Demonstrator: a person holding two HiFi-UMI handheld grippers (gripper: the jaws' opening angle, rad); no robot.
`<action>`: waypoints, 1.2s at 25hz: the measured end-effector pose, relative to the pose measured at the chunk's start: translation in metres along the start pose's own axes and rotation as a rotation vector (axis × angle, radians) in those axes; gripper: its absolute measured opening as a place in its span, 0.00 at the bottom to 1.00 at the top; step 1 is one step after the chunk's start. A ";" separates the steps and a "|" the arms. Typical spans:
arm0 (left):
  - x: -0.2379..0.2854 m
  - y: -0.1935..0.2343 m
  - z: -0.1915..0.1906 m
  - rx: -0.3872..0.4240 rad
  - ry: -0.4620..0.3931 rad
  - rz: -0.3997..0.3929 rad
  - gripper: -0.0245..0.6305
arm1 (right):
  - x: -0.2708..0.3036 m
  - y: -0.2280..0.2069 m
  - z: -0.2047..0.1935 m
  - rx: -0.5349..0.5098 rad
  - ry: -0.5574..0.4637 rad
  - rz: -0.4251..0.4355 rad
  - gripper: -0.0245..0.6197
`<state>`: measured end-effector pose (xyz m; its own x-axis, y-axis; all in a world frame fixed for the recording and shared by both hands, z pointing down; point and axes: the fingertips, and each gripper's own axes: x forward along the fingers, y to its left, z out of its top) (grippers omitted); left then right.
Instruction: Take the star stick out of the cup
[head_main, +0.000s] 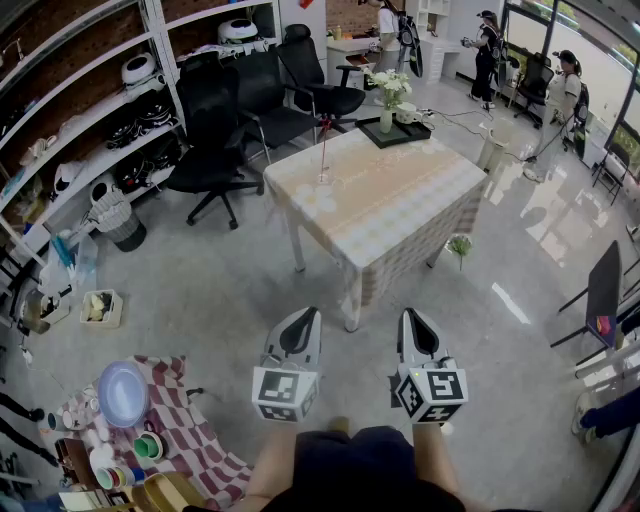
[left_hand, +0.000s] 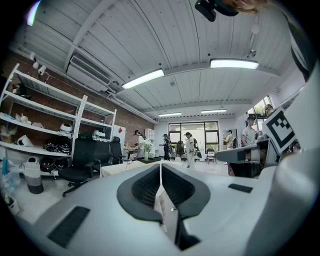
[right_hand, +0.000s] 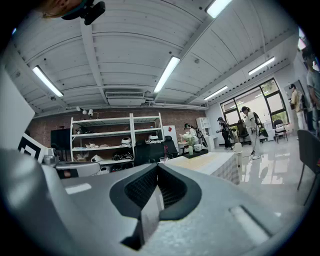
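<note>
A clear glass cup (head_main: 323, 178) stands on the far left part of the table (head_main: 400, 215). A thin stick with a red star (head_main: 325, 123) on top rises upright out of it. Both grippers are held low and level, well short of the table. My left gripper (head_main: 307, 314) is shut with nothing between its jaws, its tips meeting in the left gripper view (left_hand: 160, 167). My right gripper (head_main: 410, 314) is likewise shut and empty (right_hand: 158, 167). In the right gripper view the cup (right_hand: 163, 160) shows small, just above the jaw tips.
A black tray (head_main: 400, 132) with a vase of white flowers (head_main: 388, 95) sits at the table's far edge. Black office chairs (head_main: 215, 130) stand behind the table, with shelves (head_main: 80, 120) at left. A checkered cloth with bowls (head_main: 125, 395) lies on the floor near left. People stand far back.
</note>
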<state>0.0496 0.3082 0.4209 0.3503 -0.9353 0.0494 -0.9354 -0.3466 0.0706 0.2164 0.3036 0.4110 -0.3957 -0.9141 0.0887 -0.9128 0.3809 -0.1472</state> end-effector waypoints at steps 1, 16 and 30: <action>-0.001 0.003 -0.002 -0.002 0.005 0.005 0.07 | 0.000 0.001 0.000 -0.002 0.002 -0.001 0.04; -0.006 0.011 -0.008 0.000 0.025 -0.018 0.07 | -0.001 0.005 -0.005 0.058 -0.014 -0.042 0.05; -0.003 0.022 -0.018 -0.011 0.054 -0.006 0.07 | 0.011 0.009 -0.008 0.055 0.004 -0.023 0.05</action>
<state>0.0290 0.3046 0.4399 0.3581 -0.9281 0.1022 -0.9329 -0.3509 0.0815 0.2029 0.2983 0.4184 -0.3749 -0.9220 0.0970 -0.9149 0.3511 -0.1992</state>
